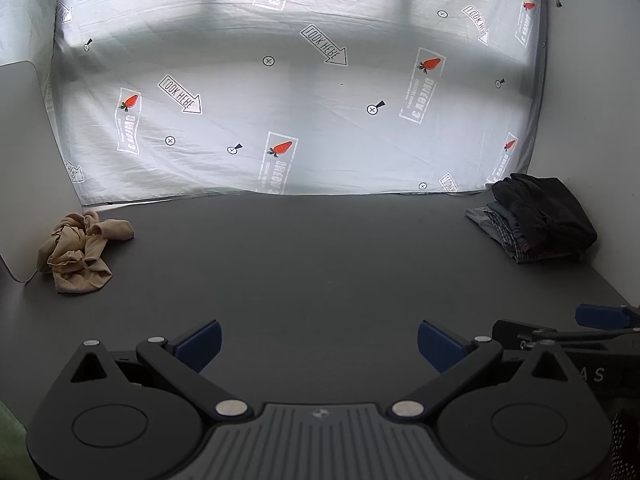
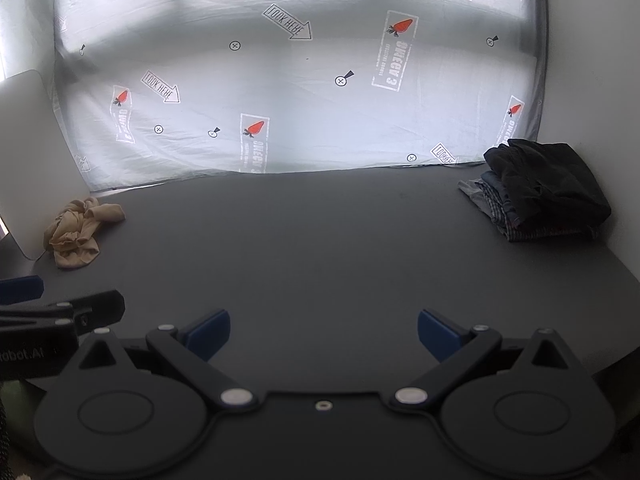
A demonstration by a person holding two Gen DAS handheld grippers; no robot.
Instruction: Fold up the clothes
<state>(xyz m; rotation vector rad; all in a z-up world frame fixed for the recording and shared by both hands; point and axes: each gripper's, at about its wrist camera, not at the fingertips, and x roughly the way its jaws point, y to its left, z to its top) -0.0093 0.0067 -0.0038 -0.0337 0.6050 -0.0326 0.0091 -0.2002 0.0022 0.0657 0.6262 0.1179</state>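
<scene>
I hold my left gripper [image 1: 319,346] and right gripper [image 2: 324,336] wide and empty over the near table [image 1: 320,264], crumpled beige garment [image 1: 78,250] far left awaiting folding, folded stack [image 1: 536,220] parked far right.

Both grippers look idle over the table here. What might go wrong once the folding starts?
The beige garment lies crumpled at the far left, against a pale panel; the open left gripper may pinch several layers at once or bump the panel. The folded stack sits in the far right corner by the wall, so the open right gripper could topple it when adding a piece. The grippers are close together and might collide.
</scene>
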